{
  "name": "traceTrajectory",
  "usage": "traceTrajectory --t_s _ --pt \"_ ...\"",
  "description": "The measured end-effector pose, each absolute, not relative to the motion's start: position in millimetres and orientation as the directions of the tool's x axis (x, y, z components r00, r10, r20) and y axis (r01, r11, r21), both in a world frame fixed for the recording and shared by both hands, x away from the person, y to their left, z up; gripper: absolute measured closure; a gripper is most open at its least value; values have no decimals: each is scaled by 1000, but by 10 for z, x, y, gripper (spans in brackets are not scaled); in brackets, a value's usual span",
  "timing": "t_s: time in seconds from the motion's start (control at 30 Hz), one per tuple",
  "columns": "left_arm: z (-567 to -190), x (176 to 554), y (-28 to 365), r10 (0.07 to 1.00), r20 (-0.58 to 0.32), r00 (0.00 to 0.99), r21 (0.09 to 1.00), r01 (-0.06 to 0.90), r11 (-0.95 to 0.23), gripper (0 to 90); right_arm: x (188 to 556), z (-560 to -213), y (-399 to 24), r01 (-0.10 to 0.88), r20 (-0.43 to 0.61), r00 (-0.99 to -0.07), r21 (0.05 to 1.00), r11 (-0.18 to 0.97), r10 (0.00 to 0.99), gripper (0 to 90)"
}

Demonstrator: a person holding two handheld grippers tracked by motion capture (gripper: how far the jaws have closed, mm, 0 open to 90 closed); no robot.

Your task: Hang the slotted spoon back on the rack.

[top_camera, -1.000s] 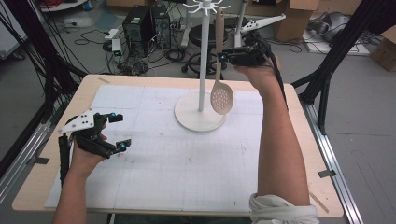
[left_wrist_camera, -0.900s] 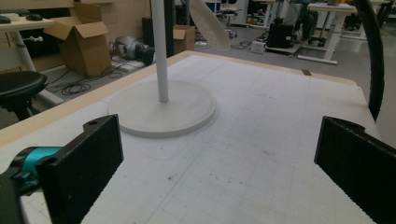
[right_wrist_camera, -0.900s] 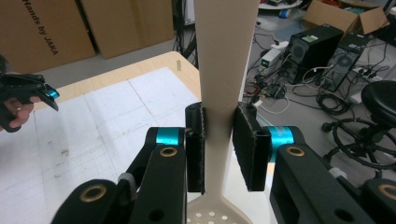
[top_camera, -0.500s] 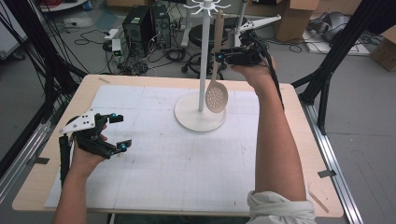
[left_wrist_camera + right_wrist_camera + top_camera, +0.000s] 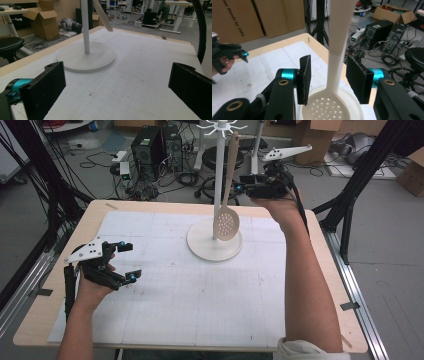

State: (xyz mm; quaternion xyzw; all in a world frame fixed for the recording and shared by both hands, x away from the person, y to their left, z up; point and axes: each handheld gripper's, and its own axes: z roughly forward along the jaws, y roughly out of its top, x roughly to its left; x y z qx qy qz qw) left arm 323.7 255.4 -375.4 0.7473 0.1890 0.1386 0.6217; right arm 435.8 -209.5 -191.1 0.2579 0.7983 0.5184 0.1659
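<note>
Slotted spoon (image 5: pixel 226 222) hanging on the white stand (image 5: pixel 215 242), between parted tongs.
Right tongs (image 5: pixel 329 75) have just been opening; the handle passes between the pads, touching neither. Left tongs (image 5: pixel 125 261) stand wide apart and empty, low over the worktop (image 5: pixel 165 320).

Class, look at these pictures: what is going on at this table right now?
A person holds a gripper in each hand. The right gripper has just been opening around the handle of a beige perforated skimmer spoon, which hangs on a white utensil stand; its pads stand clear of the handle. The left gripper waits open above the table's white gridded mat.
</note>
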Motion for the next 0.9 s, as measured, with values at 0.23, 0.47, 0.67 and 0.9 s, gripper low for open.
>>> traceTrajectory --t_s 0.23,0.47,0.67,0.9 --pt "-3755 3233 2537 453 -28 891 980 113 -162 17 4068 -2059 -2288 179 -6 -827 945 274 561 468" --pt "-3761 3236 2527 452 -30 892 979 117 -167 17 3823 -2272 -2500 142 -8 -844 961 237 536 436" --pt "-3761 3235 2524 450 -31 892 980 117 -163 17 3653 -2461 -2565 125 -37 -839 958 258 542 404" --pt "-3757 3229 2525 448 -30 893 980 115 -164 17 3395 -2847 -2630 125 -10 -834 970 208 552 365"
